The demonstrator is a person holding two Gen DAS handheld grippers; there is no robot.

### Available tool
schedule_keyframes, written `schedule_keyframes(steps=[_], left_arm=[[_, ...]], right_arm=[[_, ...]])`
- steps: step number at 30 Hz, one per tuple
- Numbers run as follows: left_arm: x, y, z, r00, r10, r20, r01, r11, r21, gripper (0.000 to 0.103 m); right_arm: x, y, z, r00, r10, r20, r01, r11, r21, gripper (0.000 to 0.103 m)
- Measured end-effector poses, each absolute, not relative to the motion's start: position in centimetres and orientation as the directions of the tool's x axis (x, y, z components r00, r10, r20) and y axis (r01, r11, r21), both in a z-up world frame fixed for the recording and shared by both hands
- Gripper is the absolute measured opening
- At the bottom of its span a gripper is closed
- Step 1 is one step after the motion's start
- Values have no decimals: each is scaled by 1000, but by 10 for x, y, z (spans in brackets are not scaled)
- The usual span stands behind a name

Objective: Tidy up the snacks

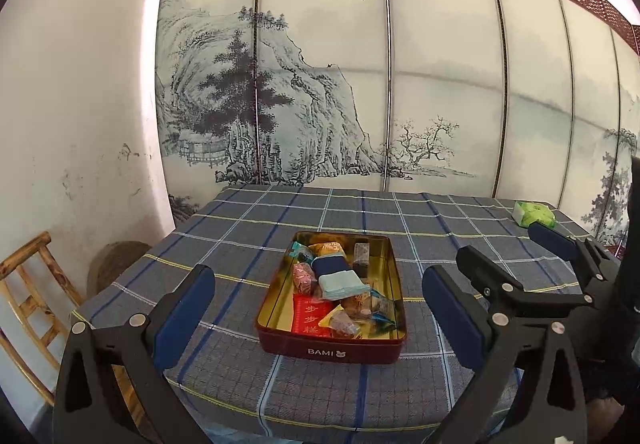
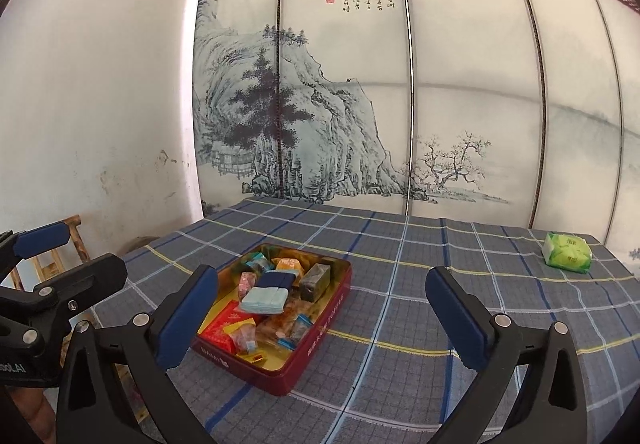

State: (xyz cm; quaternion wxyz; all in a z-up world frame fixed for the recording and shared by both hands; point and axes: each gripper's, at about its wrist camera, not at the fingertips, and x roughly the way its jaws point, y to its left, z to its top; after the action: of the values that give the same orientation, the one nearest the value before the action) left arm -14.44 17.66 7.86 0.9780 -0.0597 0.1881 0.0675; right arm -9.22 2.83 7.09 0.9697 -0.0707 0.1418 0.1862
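Two open, empty hand-held grippers, left [image 1: 318, 318] and right [image 2: 320, 318], flank the tin [image 1: 334, 351]; reaching for the far green packet [image 2: 567, 250] risks snagging the tablecloth [image 2: 420, 384].

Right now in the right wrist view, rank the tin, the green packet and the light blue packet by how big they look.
1. Tin, clearly largest.
2. Green packet and light blue packet look about alike; the green one lies farther from the camera, so I won't rank them.
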Motion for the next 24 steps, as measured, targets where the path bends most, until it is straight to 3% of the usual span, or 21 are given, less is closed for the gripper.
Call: schedule_keyframes(steps=[24], left_arm=[[-140,184,70,904,139,-405,-183,980,-73,103]], right_arm=[[-80,23,57,873,332,-358,-372,927,-47,103]])
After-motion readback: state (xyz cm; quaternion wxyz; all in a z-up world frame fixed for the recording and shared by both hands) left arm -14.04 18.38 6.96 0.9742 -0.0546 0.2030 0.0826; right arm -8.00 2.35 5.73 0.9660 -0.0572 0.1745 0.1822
